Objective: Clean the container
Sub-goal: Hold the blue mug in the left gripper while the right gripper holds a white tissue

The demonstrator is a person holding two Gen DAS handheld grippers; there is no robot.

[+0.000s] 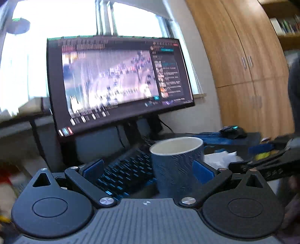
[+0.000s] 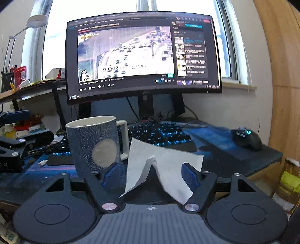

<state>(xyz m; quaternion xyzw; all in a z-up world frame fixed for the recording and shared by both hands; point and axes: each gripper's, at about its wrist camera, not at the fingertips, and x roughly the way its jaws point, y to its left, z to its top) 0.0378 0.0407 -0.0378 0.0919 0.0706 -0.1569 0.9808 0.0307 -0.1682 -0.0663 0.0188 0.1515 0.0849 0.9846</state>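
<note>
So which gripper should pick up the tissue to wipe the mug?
Right. The white tissue lies between the open right gripper fingers, not yet pinched. The open left gripper sits around the blue mug, better suited to steadying it.

Light source: daylight through the window behind the monitor, blown out to plain white in both views. Foreground: dim and backlit; the worktop is dark, with the keyboard glowing blue. Left wrist view: heavy motion blur, with the screen and mug smeared. Right wrist view: sharp. Edges: fisheye bending, cabinet curved.
</note>
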